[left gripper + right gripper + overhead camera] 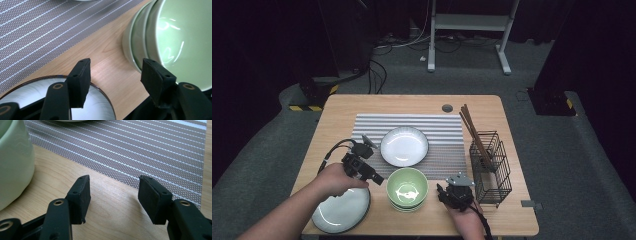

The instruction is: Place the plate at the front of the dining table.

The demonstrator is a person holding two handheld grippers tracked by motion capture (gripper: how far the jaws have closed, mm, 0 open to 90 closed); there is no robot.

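Note:
Stacked green bowls (407, 189) stand at the front middle of the wooden table (412, 102), seen close up as green bowls (172, 37) and green bowl (12, 160). My left gripper (376, 179) is just left of them, open, above the near rim of a pale plate (341, 210). In the left gripper view my left gripper (115, 75) has bare wood between its jaws, with the plate (37, 92) below. My right gripper (443, 192) sits right of the bowls, open; in the right gripper view the right gripper (113, 195) is empty over the wood.
A white bowl (404, 146) rests on a striped grey placemat (442, 131). A black wire rack (490, 167) holding brown chopsticks (473, 131) stands at the right edge. Table legs and cables lie on the floor beyond.

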